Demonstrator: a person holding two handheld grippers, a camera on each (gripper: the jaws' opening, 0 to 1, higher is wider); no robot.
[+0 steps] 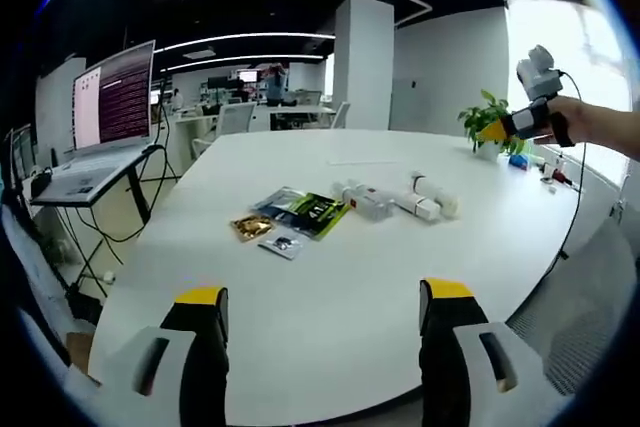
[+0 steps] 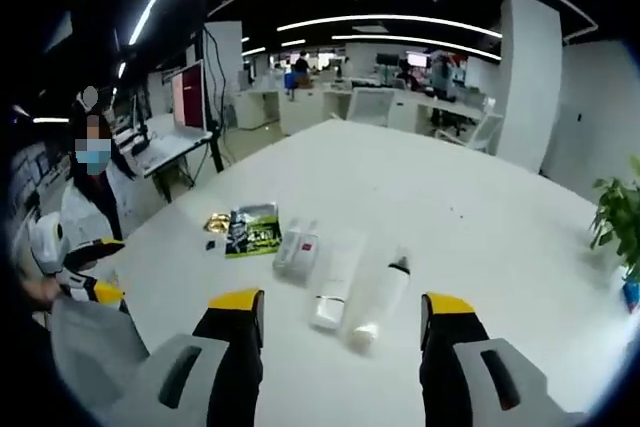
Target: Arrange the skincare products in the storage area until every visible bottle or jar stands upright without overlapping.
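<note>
Several skincare items lie flat in a loose row at the middle of the white table (image 1: pixel 330 287). Two clear bottles (image 1: pixel 364 199) (image 2: pixel 297 247) lie side by side. A white boxy tube (image 1: pixel 415 206) (image 2: pixel 335 285) and a white round tube (image 1: pixel 435 193) (image 2: pixel 380 304) lie beside them. A green-black sachet (image 1: pixel 315 213) (image 2: pixel 253 230), a gold sachet (image 1: pixel 251 227) (image 2: pixel 217 221) and a small silver sachet (image 1: pixel 283 243) rest flat. My left gripper (image 1: pixel 325 297) is open, well short of them. My right gripper (image 2: pixel 342 302) is open just before the white tubes, holding nothing.
A potted plant (image 1: pixel 487 122) (image 2: pixel 615 222) stands near the table's edge. A laptop (image 1: pixel 100 117) sits on a side stand off the table. A hand holds the right gripper (image 1: pixel 522 119) beyond the table. A seated person (image 2: pixel 85 217) holds the left gripper (image 2: pixel 75 282).
</note>
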